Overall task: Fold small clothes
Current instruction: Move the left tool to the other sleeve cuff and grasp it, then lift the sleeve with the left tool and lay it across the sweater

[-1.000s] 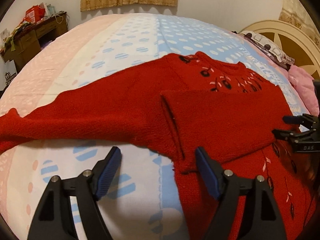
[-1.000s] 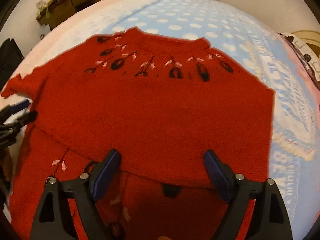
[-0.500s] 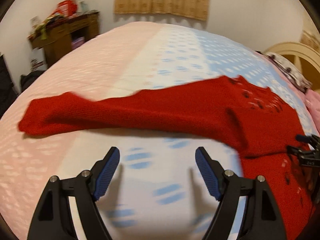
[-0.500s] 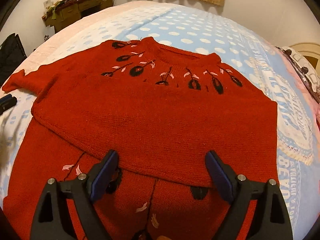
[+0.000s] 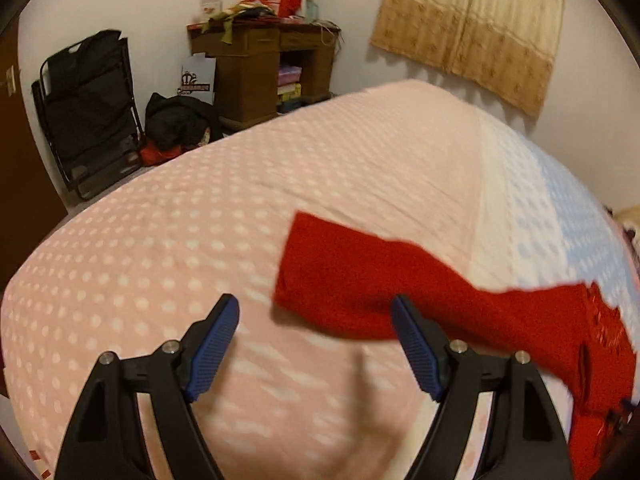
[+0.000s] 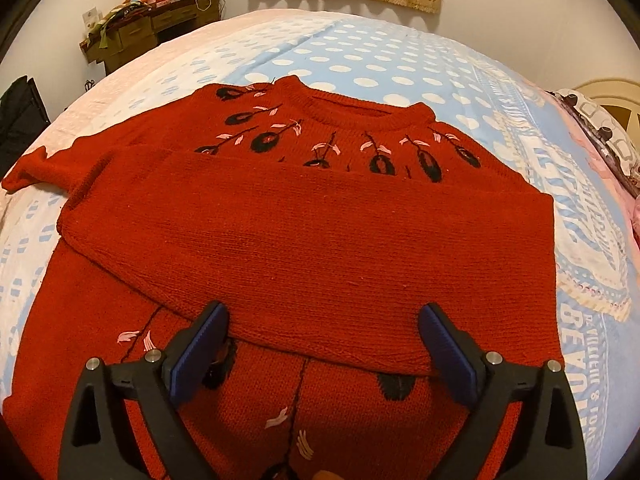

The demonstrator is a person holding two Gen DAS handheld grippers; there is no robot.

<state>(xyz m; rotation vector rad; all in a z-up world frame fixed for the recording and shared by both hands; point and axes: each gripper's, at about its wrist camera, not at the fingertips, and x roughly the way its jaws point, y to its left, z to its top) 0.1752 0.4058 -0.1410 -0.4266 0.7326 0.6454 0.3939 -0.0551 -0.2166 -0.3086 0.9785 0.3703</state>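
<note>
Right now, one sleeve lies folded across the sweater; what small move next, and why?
Probably ease the left tool onto the cuff of the outstretched sleeve and grasp it. That sleeve lies flat on the bedspread, unfolded; the tool is open and empty just short of the cuff.

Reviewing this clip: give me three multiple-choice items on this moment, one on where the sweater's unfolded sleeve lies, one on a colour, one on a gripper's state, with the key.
1. Where does the unfolded sleeve of the red knitted sweater end?
A. On the pink dotted part of the bedspread
B. Across the sweater's chest
C. Hanging off the bed

2. What colour are the gripper pads?
A. Green
B. Blue
C. White

3. How stands the right gripper?
A. Shut on the sweater's collar
B. Shut on the folded sleeve
C. Open above the folded sleeve's edge

Key: 1 A, the cuff lies flat on the pink dotted bedspread ahead of the left gripper. 2 B, ribbed blue pads line the fingers. 3 C, its jaws have just been opening, wide apart, no cloth pinched.
</note>
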